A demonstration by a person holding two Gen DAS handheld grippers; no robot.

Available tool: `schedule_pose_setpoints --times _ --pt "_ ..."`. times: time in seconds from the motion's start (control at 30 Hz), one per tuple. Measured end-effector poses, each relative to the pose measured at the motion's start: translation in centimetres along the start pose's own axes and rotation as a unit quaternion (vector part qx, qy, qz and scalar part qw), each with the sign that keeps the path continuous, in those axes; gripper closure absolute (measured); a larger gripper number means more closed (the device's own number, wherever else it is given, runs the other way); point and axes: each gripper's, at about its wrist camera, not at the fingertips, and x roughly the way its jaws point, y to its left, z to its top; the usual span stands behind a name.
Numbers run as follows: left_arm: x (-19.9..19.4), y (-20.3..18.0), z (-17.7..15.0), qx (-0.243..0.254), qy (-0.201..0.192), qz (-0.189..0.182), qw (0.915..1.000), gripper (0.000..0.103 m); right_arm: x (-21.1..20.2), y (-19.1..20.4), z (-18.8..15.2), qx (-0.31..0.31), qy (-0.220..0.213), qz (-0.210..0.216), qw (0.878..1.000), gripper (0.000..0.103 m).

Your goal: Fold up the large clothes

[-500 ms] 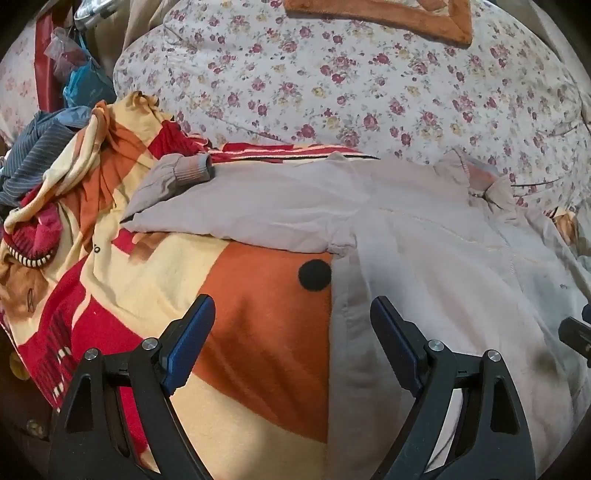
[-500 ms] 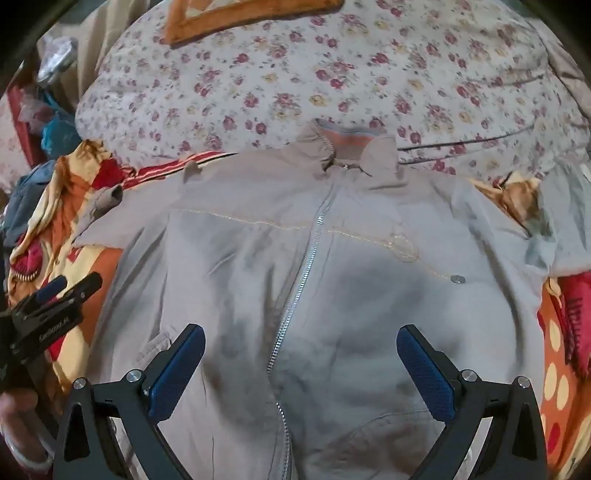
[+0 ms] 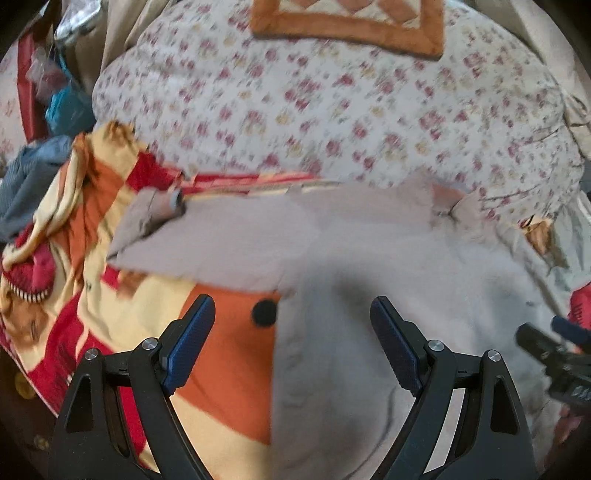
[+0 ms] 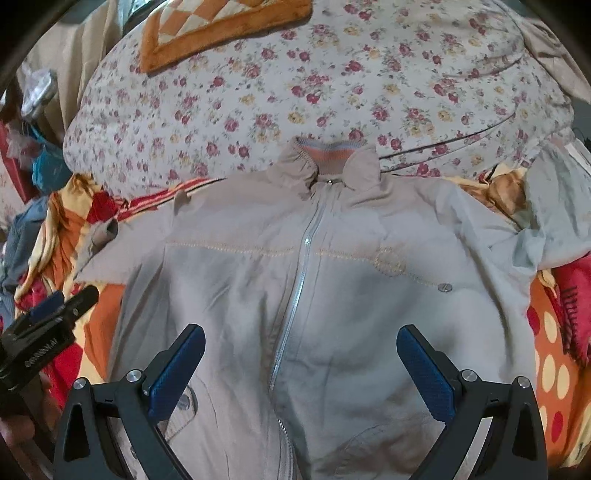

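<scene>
A large beige zip-up jacket (image 4: pixel 295 288) lies spread flat, front up, collar at the far end, both sleeves out to the sides. In the left wrist view the jacket (image 3: pixel 369 295) fills the middle and right, its left sleeve (image 3: pixel 221 236) stretching left. My left gripper (image 3: pixel 291 339) is open and empty, above the jacket's left edge where it meets the blanket. My right gripper (image 4: pixel 301 365) is open and empty above the lower middle of the jacket, near the zipper (image 4: pixel 295 295). The left gripper also shows in the right wrist view (image 4: pixel 55 314), at the left edge.
The jacket lies on an orange, red and cream blanket (image 3: pixel 229 369). A floral quilt (image 4: pixel 332 92) bulges behind the collar, with an orange-bordered cushion (image 4: pixel 221 29) on top. Loose clothes (image 3: pixel 29 177) are piled at the far left.
The left wrist view has shifted, showing more of the jacket body, and is blurred by motion. The right wrist view is nearly the same. Both grippers stay open.
</scene>
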Motion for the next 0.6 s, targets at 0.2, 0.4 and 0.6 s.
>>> schedule_pose_setpoints --times 0.2,0.4,0.6 --pt "0.8 -0.9 0.0 -0.003 -0.017 -0.021 0.9996 0.017 0.7 -0.7 0.9 0.007 -0.017 -0.016 1.000 0.000" --pt "3.9 -1.5 -1.1 0.008 0.015 -0.024 0.9996 0.017 2.8 -1.3 0.7 0.037 -0.001 -0.028 0.999 0.000" --pt "3.7 -1.1 -1.1 0.016 -0.008 0.001 0.9998 0.017 4.3 -0.8 0.4 0.037 0.023 -0.030 0.999 0.000"
